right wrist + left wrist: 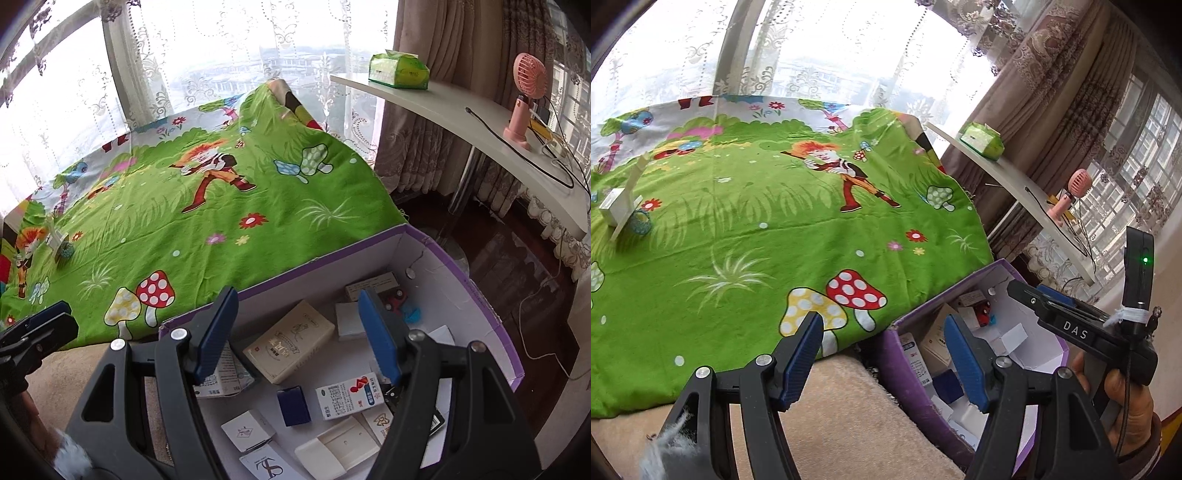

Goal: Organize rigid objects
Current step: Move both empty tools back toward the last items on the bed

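Both of our grippers are spread wide and empty. Right gripper point(295, 332) hovers over the purple-edged box point(491, 314), fingers aimed down into it; left gripper point(882, 354) hangs over the box's near-left corner and the cloth edge.

What's left to pick, in our judgement: the small white box point(614, 209) with a teal ring-like item point(641, 220) just beside it, far out on the green cartoon cloth point(757, 229). It lies forward and well to the left of both grippers, so the left one is nearer. A thin white upright piece stands against the box; its long axis runs up and tilts slightly right. The box's own long axis is too small to tell.

In the right wrist view the purple-edged box holds a beige carton point(290, 341), long axis diagonal, pointing up-right, a medicine carton point(345, 400) and a navy box point(293, 406).
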A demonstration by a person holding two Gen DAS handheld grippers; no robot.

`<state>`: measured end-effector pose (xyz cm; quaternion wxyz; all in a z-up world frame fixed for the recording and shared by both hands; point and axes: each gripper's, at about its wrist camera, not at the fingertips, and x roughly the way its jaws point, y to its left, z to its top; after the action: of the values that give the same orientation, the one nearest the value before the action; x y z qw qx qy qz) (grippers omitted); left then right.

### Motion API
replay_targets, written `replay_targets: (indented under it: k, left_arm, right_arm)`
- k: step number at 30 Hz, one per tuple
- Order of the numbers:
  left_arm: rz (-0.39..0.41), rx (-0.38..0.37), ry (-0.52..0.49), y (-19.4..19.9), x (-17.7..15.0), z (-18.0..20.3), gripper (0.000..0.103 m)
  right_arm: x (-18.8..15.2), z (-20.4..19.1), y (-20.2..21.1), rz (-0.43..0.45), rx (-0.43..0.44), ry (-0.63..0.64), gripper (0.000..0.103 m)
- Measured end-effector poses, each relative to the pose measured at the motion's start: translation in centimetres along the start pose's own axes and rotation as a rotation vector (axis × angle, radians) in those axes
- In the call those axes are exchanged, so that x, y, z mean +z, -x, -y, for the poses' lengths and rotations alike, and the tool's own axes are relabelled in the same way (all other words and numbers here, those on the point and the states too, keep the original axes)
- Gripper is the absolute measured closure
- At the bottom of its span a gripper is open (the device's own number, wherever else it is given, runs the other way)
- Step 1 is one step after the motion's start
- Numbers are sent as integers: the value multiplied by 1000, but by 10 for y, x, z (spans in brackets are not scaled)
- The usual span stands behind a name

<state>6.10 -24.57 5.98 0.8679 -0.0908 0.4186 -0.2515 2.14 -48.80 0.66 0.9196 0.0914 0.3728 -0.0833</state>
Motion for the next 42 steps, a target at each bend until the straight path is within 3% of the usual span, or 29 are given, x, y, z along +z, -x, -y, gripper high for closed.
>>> replay_targets:
  k: [13, 28, 42]
  left_arm:
    - [60, 70, 95, 30, 6, -72, 34]
    - [105, 253, 178, 58, 24, -182, 34]
    - [125, 290, 243, 57, 65, -263, 34]
  right_arm:
    - [-4, -69, -9, -45, 84, 129, 32]
    - [4, -157, -32, -82, 203, 239, 32]
    - [17, -264, -63, -132, 387, 310, 32]
